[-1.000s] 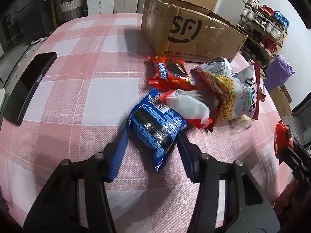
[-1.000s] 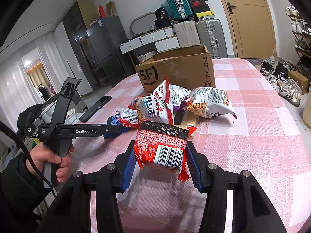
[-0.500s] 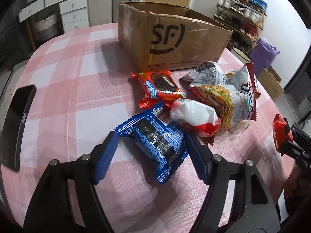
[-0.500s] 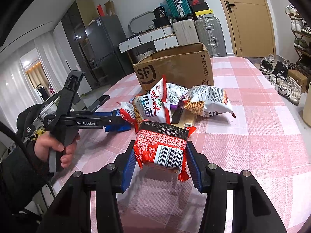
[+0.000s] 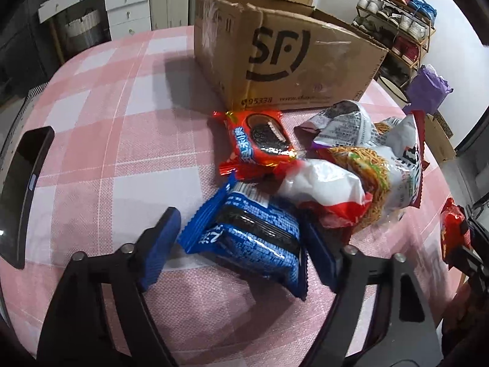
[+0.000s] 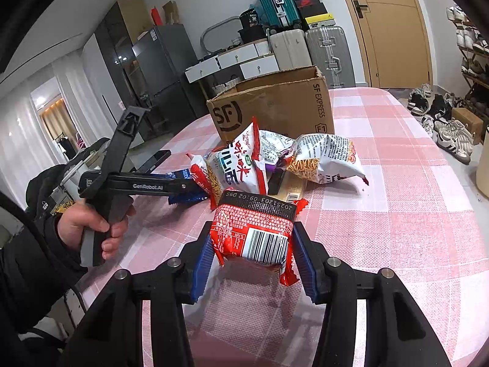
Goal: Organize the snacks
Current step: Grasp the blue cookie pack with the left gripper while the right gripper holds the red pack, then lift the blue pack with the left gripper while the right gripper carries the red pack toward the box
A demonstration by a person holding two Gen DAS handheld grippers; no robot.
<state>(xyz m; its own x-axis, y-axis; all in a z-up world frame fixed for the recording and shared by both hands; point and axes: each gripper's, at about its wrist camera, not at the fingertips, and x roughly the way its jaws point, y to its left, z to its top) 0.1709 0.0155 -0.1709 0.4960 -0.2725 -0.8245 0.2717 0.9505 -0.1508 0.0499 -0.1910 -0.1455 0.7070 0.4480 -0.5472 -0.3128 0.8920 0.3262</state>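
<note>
1. The tabletop lies bare on its left side out to the edge, where one black phone sits.
2. The left gripper has its fingers spread around a blue cookie pack; the snack pile crowds its right, and one cardboard box stands behind.
3. The right gripper pinches one red packet, lifted clear of the tabletop.

i read "sf" with a curved smile mark and "95338" on the cardboard box; from my right wrist view its end wall says "sf express" and "f1". the left gripper arm carries "genrobot.ai". the red packet in my right gripper shows an upside-down "20251203 09:02 d95" and a barcode. a black box on the drawers reads "38"
</note>
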